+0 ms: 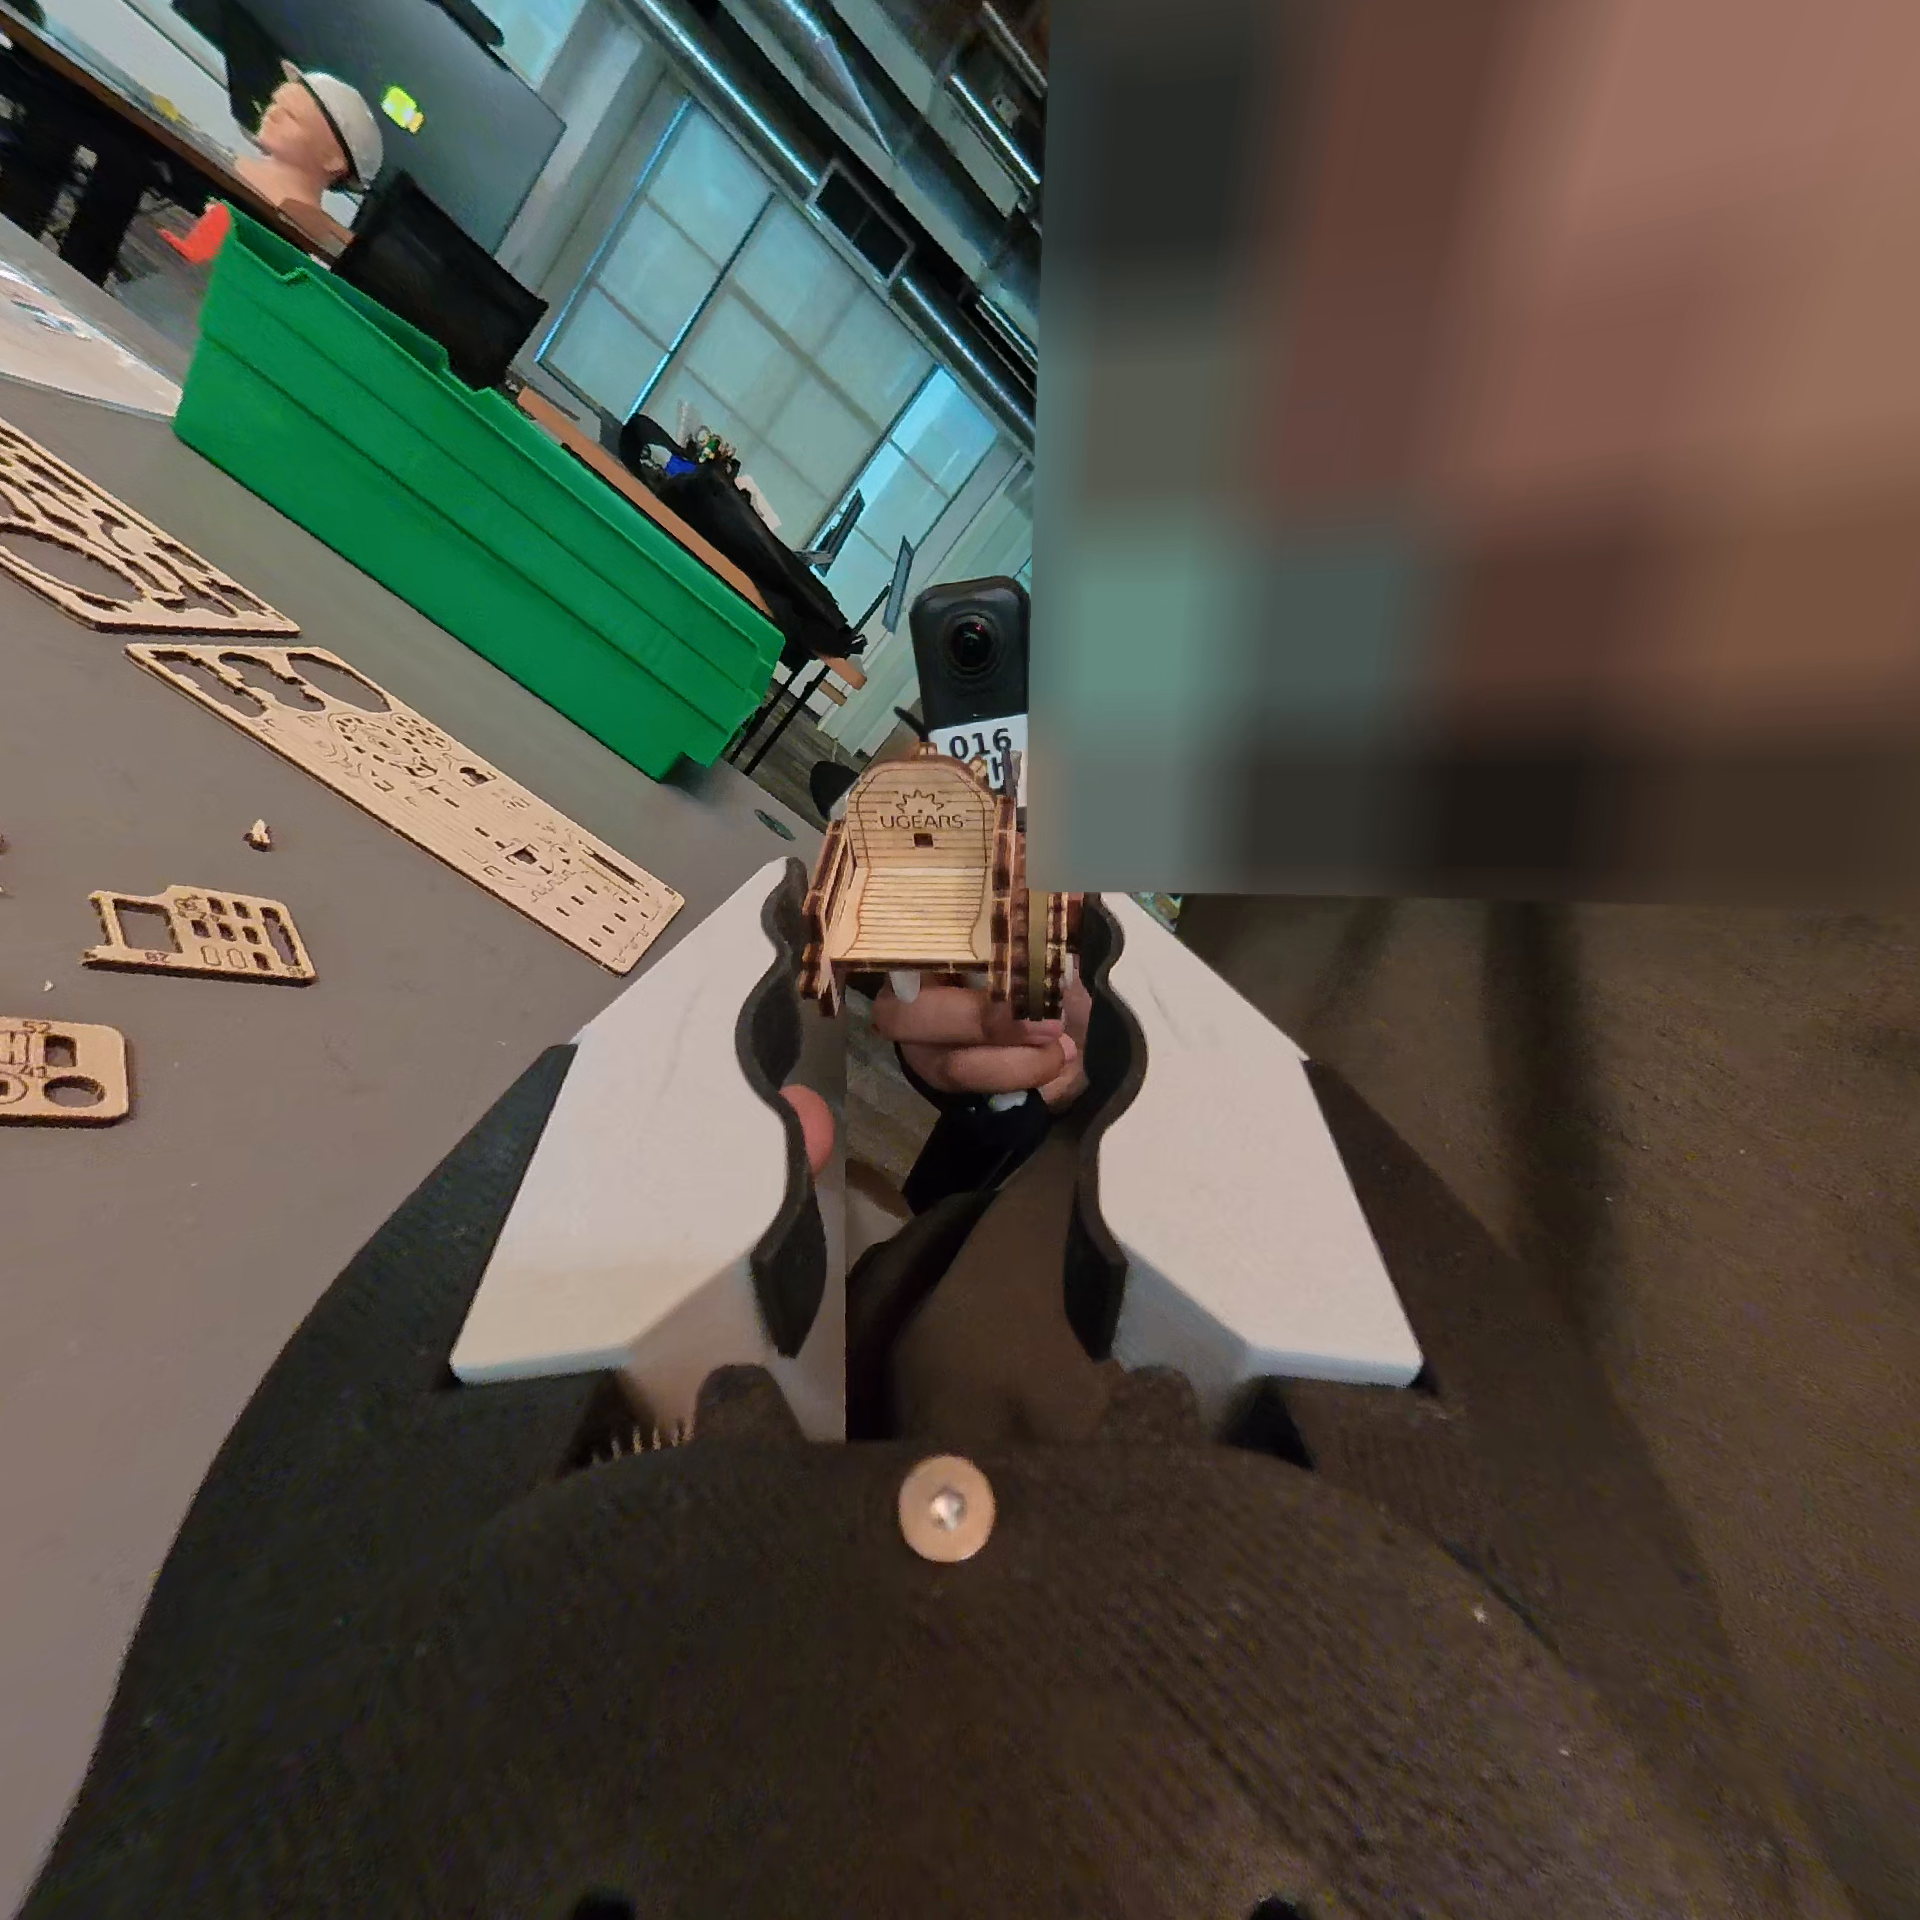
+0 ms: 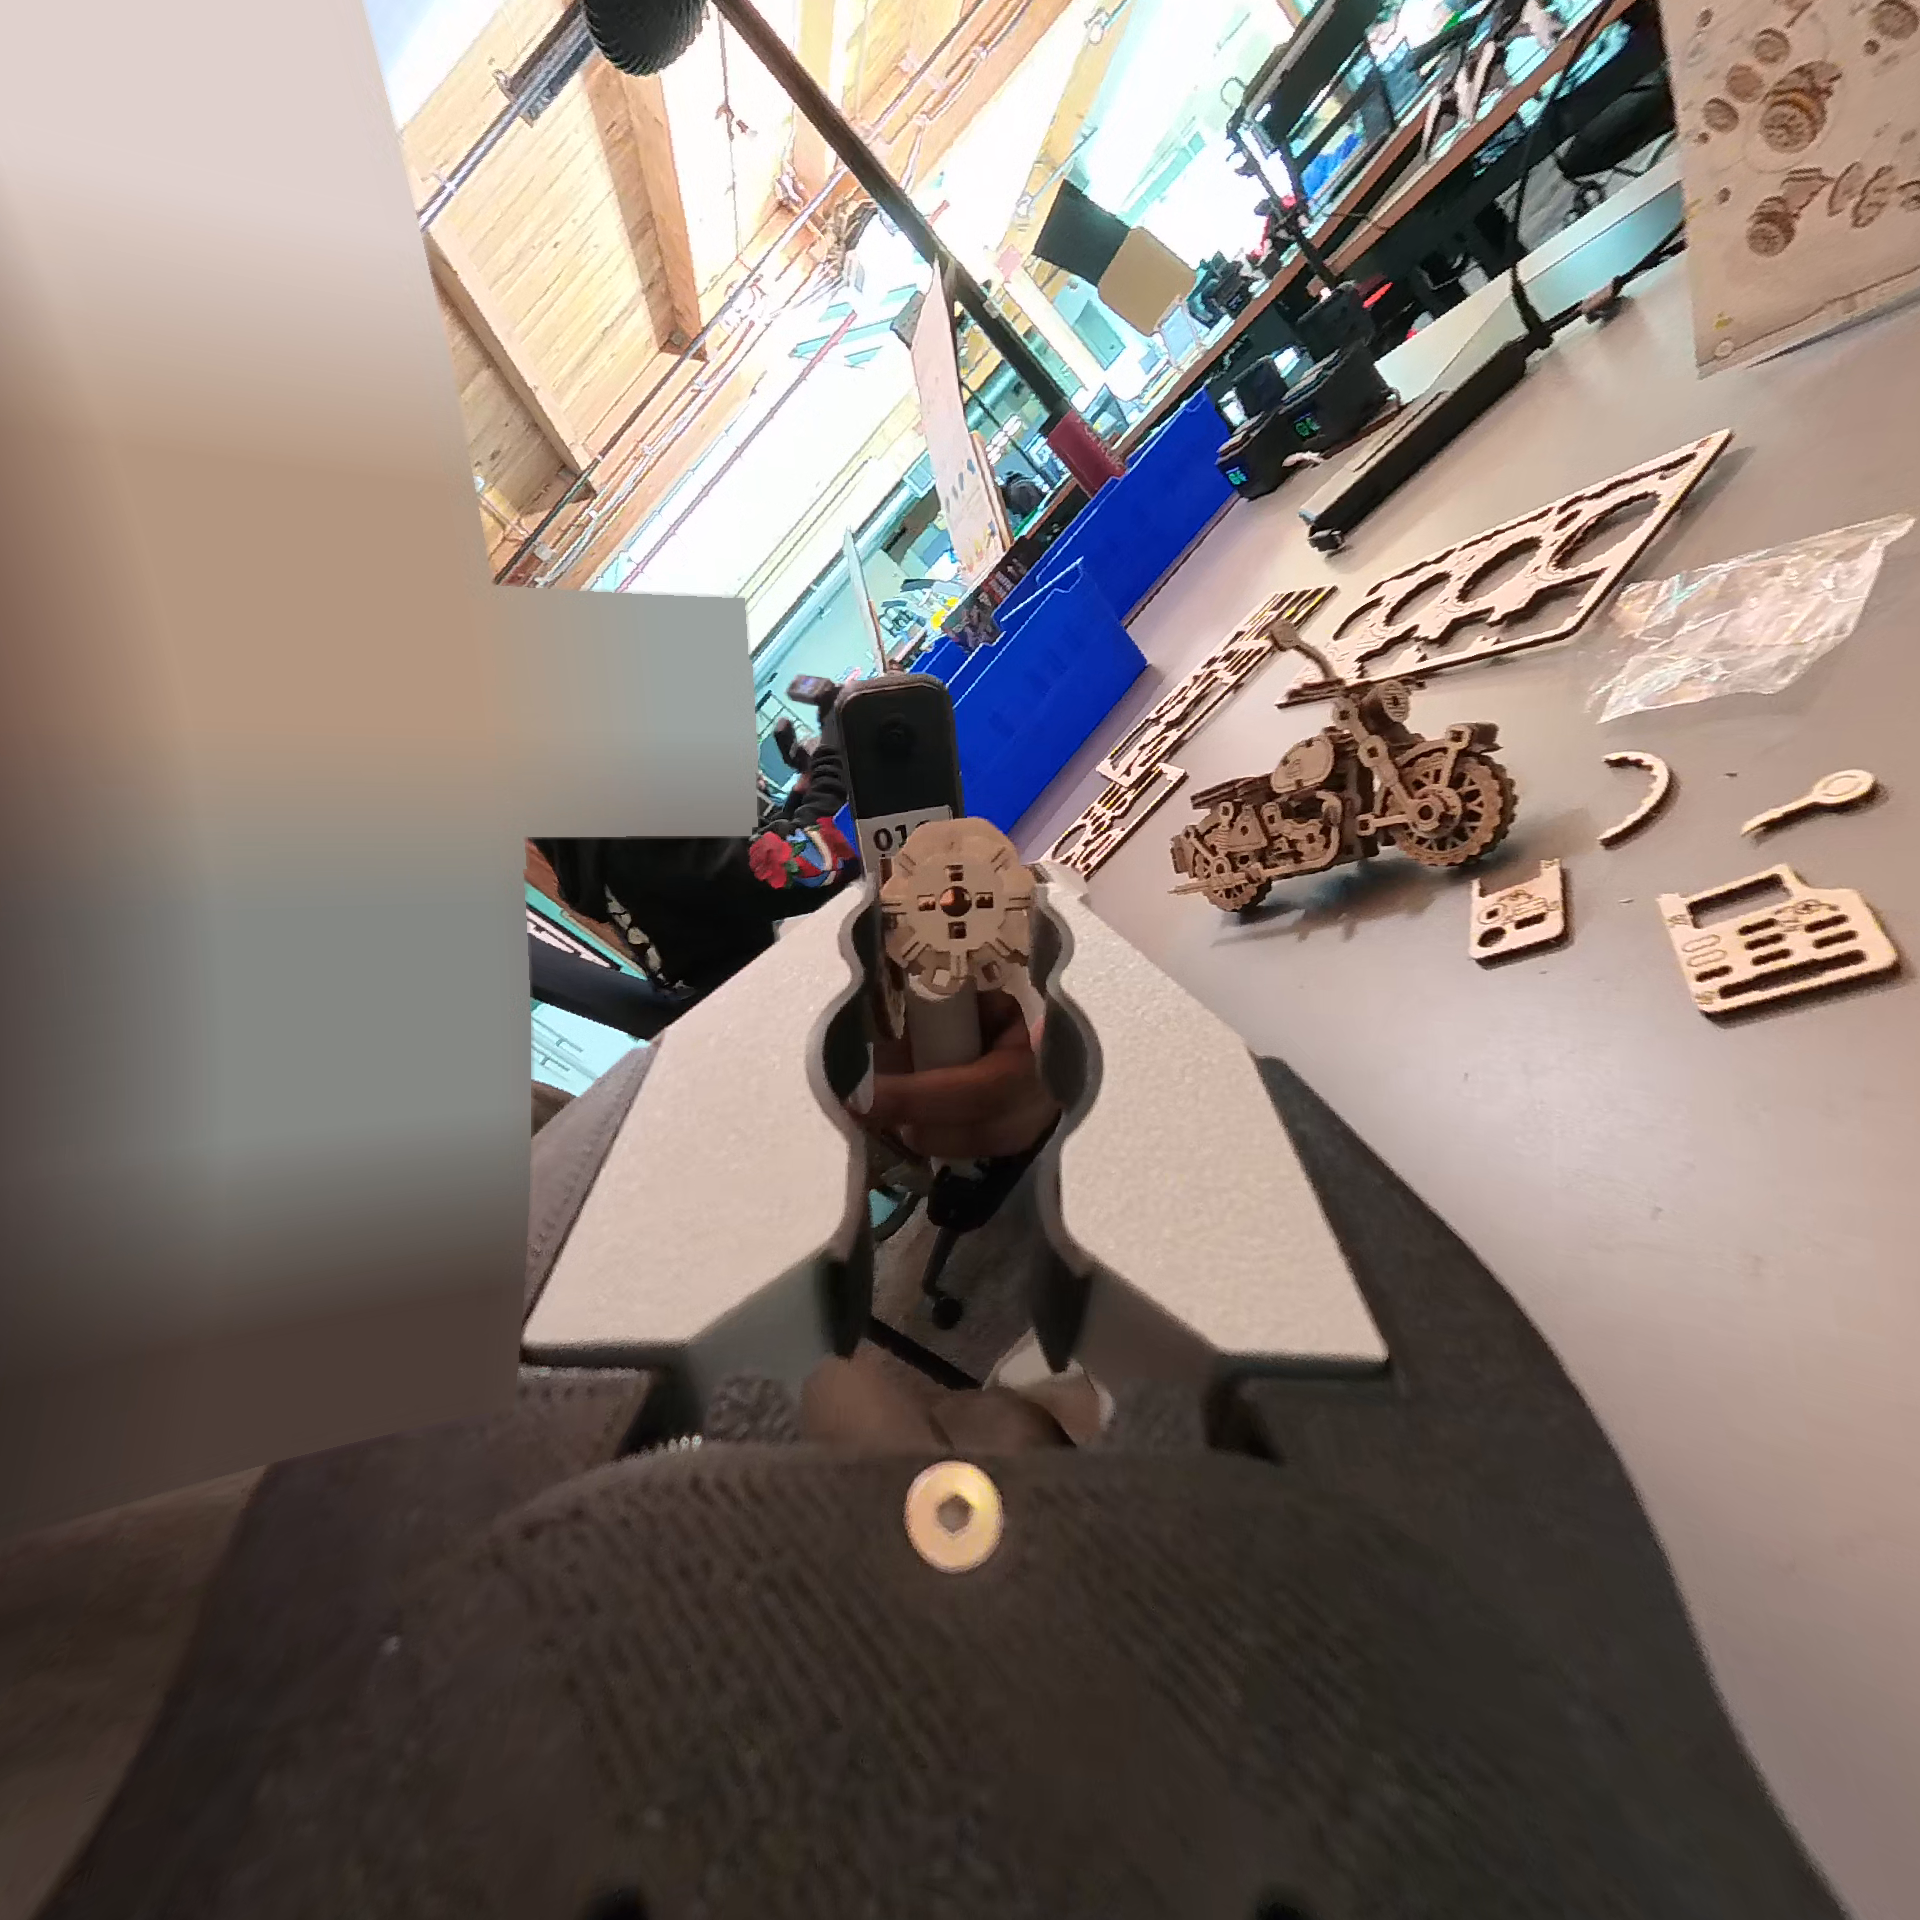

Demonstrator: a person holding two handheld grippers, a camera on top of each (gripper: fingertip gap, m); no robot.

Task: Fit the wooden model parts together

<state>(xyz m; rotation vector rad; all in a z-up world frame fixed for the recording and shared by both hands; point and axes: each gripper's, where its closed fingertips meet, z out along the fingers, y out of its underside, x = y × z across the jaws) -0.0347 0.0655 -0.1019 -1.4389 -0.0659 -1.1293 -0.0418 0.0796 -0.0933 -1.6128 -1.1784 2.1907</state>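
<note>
Left wrist view — slatted wooden seat (image 1: 914, 894) between wavy-edged hand-held gripper (image 1: 940, 935) fingers.

The seat (image 1: 914, 894), between the left gripper's (image 1: 940, 935) fingertips, bears an engraved brand name and emblem on its backrest. Just beyond it, a white label (image 1: 982, 743) with printed digits sits on a black camera (image 1: 971, 649). Left of the gripper, two cut-out parts (image 1: 197, 935) (image 1: 52, 1070) carry small engraved numbers. Just beyond the right gripper (image 2: 956, 925), the same kind of label (image 2: 899, 836) shows, partly hidden.
</note>
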